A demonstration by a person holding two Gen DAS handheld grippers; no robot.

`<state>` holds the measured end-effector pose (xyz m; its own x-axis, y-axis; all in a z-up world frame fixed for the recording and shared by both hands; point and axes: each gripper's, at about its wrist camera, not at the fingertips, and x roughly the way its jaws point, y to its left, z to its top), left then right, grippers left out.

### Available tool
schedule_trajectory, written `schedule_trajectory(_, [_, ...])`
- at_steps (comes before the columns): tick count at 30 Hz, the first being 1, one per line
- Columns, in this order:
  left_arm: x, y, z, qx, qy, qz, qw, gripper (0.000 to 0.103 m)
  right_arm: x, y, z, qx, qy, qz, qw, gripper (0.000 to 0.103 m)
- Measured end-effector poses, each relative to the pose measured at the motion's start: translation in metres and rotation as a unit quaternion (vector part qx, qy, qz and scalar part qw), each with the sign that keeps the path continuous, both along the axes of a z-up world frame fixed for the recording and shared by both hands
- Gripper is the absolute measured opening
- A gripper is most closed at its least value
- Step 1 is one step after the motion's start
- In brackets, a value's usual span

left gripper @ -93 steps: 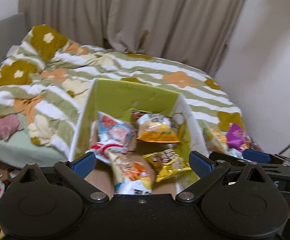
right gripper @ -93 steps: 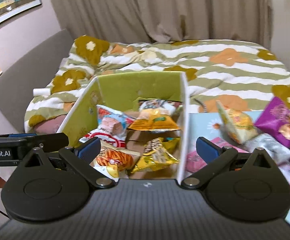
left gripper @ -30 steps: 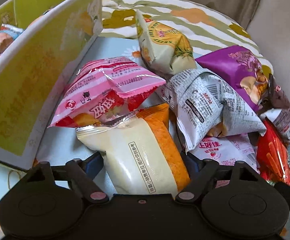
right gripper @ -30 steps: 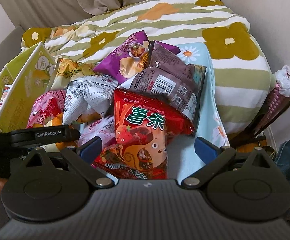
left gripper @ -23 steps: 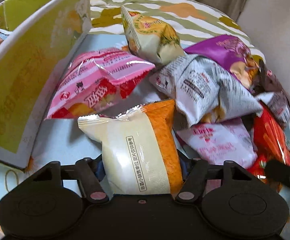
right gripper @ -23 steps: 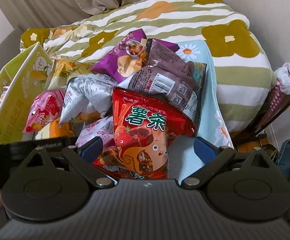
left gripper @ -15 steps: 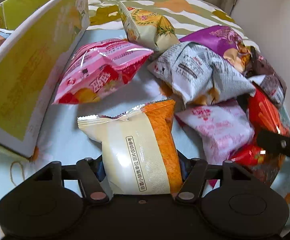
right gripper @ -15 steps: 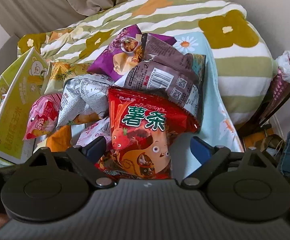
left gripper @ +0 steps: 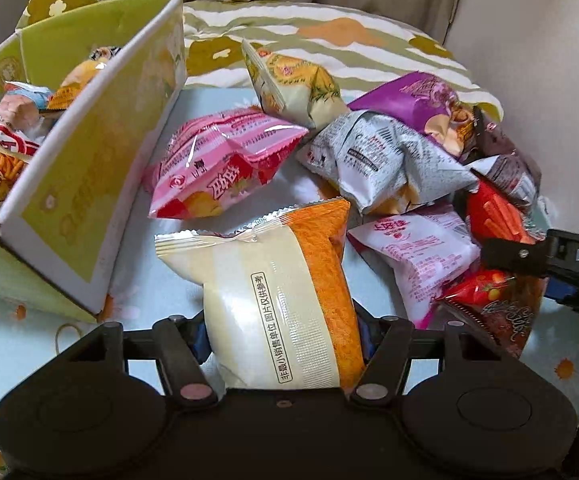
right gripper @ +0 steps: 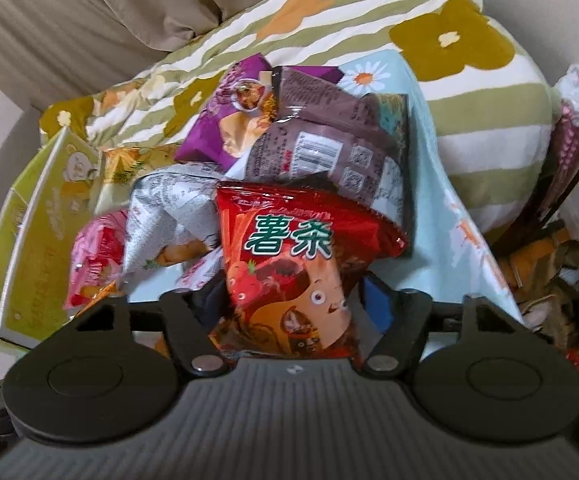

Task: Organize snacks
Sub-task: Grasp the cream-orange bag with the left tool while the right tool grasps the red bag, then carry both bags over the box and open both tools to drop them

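We've got both claws pinched on bags mid-pickup, left gripper (left gripper: 281, 332) clamped on the cream-orange packet (left gripper: 273, 288), right gripper (right gripper: 289, 304) on the red fries bag (right gripper: 289, 268), and next both likely swing left into the green box (left gripper: 89, 168).

My left gripper (left gripper: 281, 330) has its jaws clamped on a cream-and-orange snack bag (left gripper: 277, 300), while my right gripper (right gripper: 289, 306), low at my left's right side, pinches a red potato-stick bag (right gripper: 289, 272).
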<state>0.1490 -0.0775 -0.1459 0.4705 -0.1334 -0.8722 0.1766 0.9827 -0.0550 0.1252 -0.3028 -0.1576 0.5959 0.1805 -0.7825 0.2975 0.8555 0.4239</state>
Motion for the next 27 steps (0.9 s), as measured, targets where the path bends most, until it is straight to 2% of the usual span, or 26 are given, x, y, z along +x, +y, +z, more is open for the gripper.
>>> schedule_trajectory(5, [-0.006, 0.001, 0.013, -0.006, -0.011, -0.011, 0.9999, 0.067, -0.006, 0.003, 0.007, -0.012, -0.005, 0.002, 1.0, 0.073])
schedule_trajectory(10, [-0.008, 0.001, 0.026, -0.018, -0.024, -0.018, 0.9994, 0.067, -0.014, 0.003, 0.018, -0.019, -0.015, 0.003, 1.0, 0.071])
schedule_trajectory(16, [-0.015, 0.012, 0.056, -0.037, -0.053, -0.025, 0.9976, 0.067, -0.028, 0.009, 0.041, -0.036, -0.034, 0.005, 0.999, 0.07])
schedule_trajectory(19, [-0.016, 0.026, 0.074, -0.049, -0.068, -0.021, 0.9963, 0.067, -0.033, 0.018, 0.056, -0.048, -0.048, 0.007, 0.998, 0.07])
schedule_trajectory(27, [-0.007, 0.084, 0.117, -0.05, -0.113, 0.002, 0.9923, 0.067, -0.034, 0.062, 0.098, -0.056, -0.094, 0.028, 0.994, 0.07])
